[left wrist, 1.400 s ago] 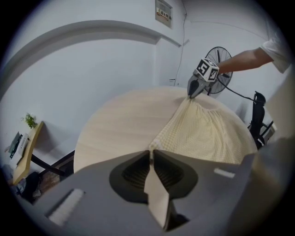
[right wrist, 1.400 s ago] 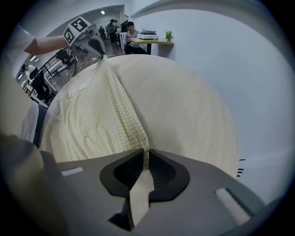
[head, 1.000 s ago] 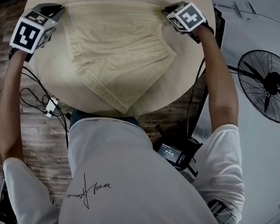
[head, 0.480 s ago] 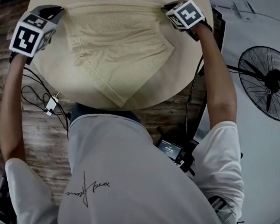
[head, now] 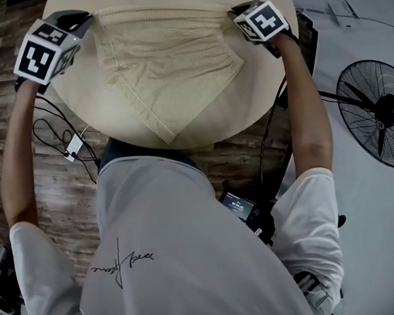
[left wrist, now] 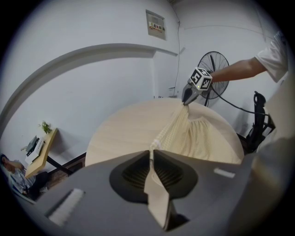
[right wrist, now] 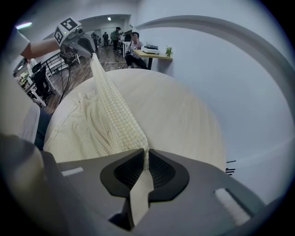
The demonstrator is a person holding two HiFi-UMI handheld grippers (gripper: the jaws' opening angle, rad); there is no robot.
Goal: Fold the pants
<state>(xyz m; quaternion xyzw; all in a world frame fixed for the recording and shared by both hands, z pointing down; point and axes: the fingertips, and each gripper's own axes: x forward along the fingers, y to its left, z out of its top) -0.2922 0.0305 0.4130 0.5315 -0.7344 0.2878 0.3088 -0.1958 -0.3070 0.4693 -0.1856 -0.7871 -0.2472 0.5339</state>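
Note:
Pale yellow checked pants [head: 164, 60] lie on a round wooden table [head: 83, 108], their top edge stretched taut between both grippers at the far side. My left gripper [head: 84, 22] is shut on the left corner of that edge, and the cloth shows pinched between its pads [left wrist: 151, 150]. My right gripper [head: 234, 13] is shut on the right corner, with cloth between its pads [right wrist: 146, 154]. The held edge hangs lifted off the table while the rest of the pants [left wrist: 198, 136] [right wrist: 87, 131] drapes down onto it. Each gripper shows in the other's view, the right gripper [left wrist: 186, 97] and the left gripper [right wrist: 87, 50].
A standing fan [head: 379, 120] is on the floor to the right. Cables [head: 58, 135] trail off the table's left side. A small device [head: 239, 210] hangs at the person's waist. A wall shelf with a plant [left wrist: 40, 145] and people at desks [right wrist: 133, 46] are beyond the table.
Both grippers have risen and moved toward the far side with the pants' edge. The pants' lower tip has slid away from the near table rim.

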